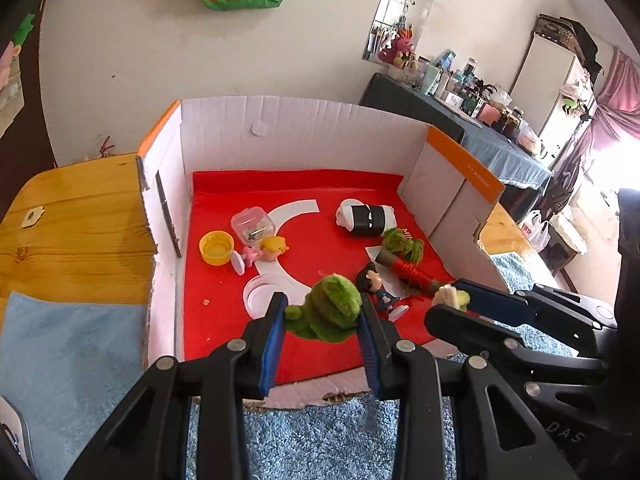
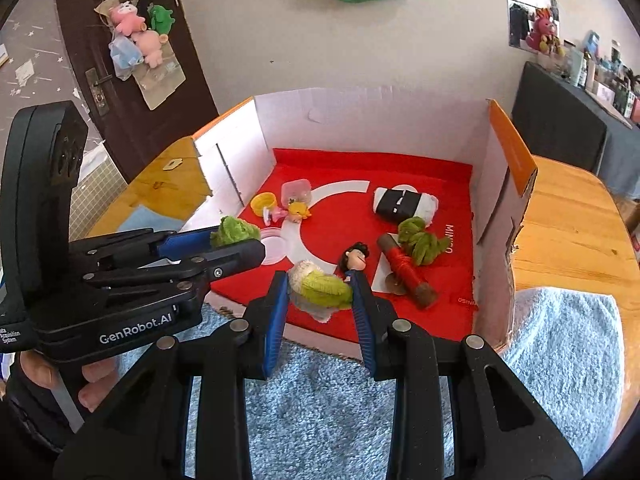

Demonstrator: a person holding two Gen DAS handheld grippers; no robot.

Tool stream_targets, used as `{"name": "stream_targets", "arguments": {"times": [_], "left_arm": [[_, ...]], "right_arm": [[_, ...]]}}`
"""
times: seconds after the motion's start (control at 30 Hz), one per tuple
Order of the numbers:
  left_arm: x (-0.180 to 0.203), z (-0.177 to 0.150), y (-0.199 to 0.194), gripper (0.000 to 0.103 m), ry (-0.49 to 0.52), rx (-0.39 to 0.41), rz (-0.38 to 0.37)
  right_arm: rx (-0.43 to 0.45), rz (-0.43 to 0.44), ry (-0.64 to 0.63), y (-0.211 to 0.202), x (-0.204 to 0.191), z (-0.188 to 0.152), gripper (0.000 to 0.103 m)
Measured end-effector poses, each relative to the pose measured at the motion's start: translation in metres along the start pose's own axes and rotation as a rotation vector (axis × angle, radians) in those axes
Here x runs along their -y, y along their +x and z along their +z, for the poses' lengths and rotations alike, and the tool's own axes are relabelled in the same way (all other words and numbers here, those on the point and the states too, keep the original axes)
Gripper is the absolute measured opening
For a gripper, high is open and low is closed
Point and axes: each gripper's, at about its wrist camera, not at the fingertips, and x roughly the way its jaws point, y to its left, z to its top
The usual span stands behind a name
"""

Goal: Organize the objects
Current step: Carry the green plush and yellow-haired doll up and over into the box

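My left gripper (image 1: 323,311) is shut on a dark-green fuzzy plush piece (image 1: 332,304), held over the near edge of a white cardboard box (image 1: 304,136) lined with red cloth (image 1: 320,236). Just to its right, my right gripper (image 2: 320,294) is shut on a cream and lime-green fuzzy piece (image 2: 326,290). From the side, the left gripper (image 2: 236,242) and the right gripper (image 1: 450,298) each show in the other's view. Under them in the box lie a dark-haired figurine (image 2: 354,258) and a toy palm (image 2: 416,252) with a red-wrapped trunk.
The box also holds a black-and-white roll (image 1: 366,218), a yellow cap (image 1: 216,247), a small clear case (image 1: 253,226), a blond figurine (image 1: 270,250) and a clear round lid (image 1: 260,294). It stands on a wooden table (image 1: 80,220) with a blue shaggy mat (image 1: 320,432) in front.
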Motion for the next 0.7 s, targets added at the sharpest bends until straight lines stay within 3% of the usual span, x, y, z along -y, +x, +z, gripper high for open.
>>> {"name": "stream_targets", "arguments": {"times": [0.7], "left_arm": [[-0.008,-0.006,0.026,0.036,-0.017,-0.073,-0.004]], "right_arm": [[-0.070,0.014,0.027,0.028,0.012,-0.003,0.030]]}}
